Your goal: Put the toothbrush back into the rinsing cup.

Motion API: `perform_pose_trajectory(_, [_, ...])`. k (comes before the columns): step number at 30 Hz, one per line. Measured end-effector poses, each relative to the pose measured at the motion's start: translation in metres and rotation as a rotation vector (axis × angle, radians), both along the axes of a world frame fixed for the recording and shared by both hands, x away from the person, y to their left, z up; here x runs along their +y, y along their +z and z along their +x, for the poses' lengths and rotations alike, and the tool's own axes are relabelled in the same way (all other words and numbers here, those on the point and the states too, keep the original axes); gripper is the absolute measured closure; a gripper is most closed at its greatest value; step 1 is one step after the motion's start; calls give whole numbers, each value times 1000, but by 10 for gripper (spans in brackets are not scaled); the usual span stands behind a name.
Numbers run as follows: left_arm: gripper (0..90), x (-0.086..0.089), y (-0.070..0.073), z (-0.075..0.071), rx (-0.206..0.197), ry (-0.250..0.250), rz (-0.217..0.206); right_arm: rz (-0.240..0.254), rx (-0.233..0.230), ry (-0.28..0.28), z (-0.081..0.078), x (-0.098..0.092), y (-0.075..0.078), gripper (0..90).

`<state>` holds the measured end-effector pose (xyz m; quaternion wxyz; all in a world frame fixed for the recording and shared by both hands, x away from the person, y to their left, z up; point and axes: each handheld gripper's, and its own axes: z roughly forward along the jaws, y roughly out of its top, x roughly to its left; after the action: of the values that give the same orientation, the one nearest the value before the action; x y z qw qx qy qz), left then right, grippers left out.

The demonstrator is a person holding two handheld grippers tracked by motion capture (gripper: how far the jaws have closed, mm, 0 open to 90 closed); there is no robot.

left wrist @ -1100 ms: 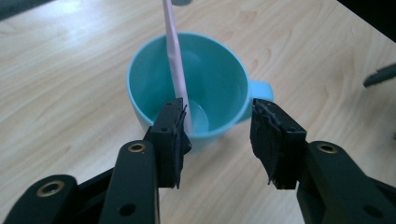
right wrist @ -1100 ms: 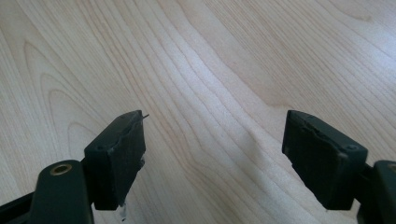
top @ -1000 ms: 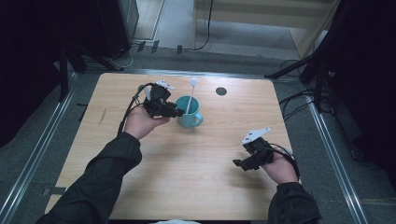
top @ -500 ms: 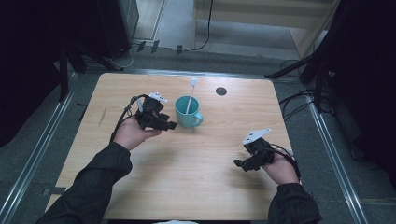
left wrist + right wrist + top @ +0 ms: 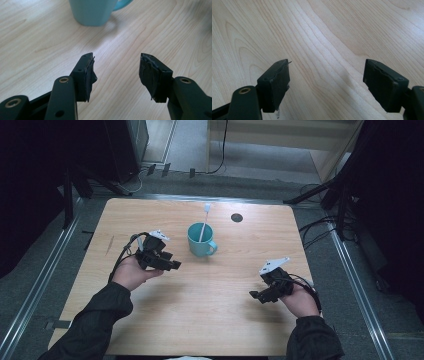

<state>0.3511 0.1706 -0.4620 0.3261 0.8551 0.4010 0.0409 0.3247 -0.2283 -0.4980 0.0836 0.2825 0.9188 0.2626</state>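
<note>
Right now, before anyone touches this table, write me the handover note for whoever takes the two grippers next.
Left gripper: open, nothing between its pads; its jaws have just been opening, and it has drawn back from the teal mug to the mug's left.
Right gripper: open, empty, held low over the bare wooden table at the right.
Things: the mug stands upright near the table's middle, handle toward the right; a white stick with a white tip leans inside it.
Done: stick sits in the mug, mug released.
Left: nothing visibly pending; check the mug stands steady before moving on.
</note>
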Motion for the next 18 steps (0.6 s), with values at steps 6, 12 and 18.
perform_pose_trajectory(6, [428,9,-3,-6,1,7,-2,-2,0,6,0,1,0,212])
perform_pose_trajectory(12, [415,20,-10,-14,18,9,8,-10,-5,21,1,3,0,212])
perform_pose_trajectory(18, [405,32,-19,-24,44,38,12,-18,-2,35,3,6,0,212])
